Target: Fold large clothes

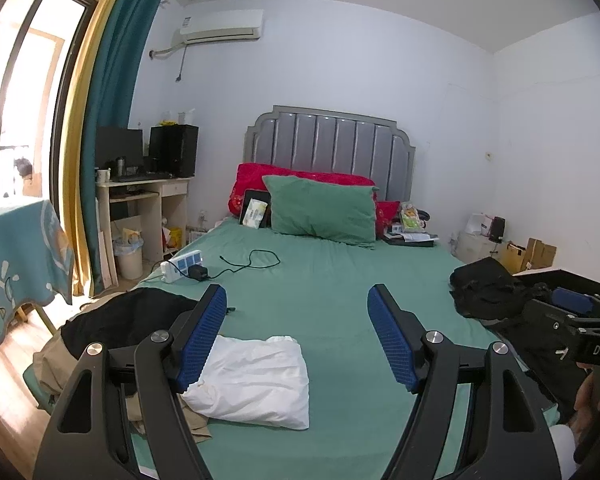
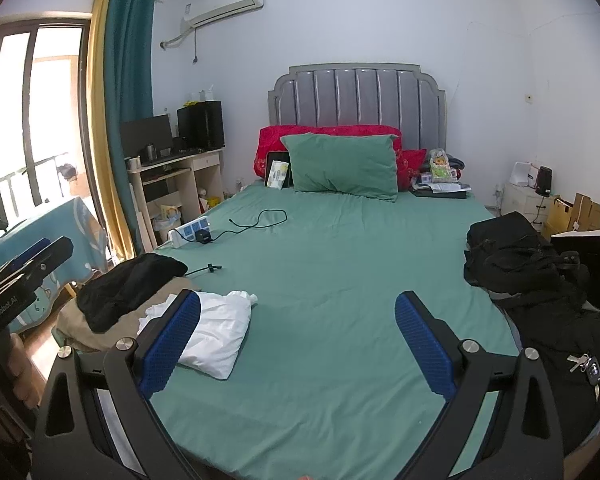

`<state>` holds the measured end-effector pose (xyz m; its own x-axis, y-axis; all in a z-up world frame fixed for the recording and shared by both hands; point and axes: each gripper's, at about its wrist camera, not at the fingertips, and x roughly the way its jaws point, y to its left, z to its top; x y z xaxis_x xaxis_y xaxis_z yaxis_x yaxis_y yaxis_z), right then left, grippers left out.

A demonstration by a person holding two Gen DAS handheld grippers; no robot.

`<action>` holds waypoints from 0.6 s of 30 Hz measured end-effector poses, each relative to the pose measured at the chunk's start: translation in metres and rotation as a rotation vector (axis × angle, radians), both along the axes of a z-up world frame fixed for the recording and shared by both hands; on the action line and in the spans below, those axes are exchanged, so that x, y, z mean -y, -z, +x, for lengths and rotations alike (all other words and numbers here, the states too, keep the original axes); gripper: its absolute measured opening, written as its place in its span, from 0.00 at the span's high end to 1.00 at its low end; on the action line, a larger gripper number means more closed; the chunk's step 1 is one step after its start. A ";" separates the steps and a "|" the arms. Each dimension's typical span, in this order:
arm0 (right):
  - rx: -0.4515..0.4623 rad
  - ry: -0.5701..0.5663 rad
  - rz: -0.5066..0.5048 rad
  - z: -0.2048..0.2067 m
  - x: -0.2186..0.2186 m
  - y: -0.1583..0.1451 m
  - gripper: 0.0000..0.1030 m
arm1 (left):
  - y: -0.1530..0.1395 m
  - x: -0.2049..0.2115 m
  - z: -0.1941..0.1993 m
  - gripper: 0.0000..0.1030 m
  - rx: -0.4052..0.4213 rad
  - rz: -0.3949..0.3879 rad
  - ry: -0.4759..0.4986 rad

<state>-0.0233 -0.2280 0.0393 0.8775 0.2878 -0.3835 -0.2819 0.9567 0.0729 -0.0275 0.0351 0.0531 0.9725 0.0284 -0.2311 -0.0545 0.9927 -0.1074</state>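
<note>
Folded white garment lies flat, long axis angled toward the headboard.

"DAS" in white on right gripper body, rest cut off. "EenRobot.AI" on left gripper body, first letters unsure. AC unit sticker: too small to read.

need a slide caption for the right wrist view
Open right gripper over a green bed, folded white garment at left, black clothes at right.
</note>
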 end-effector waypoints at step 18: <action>0.003 -0.002 0.003 0.000 0.000 0.000 0.06 | 0.001 -0.001 0.001 0.26 -0.016 0.001 0.007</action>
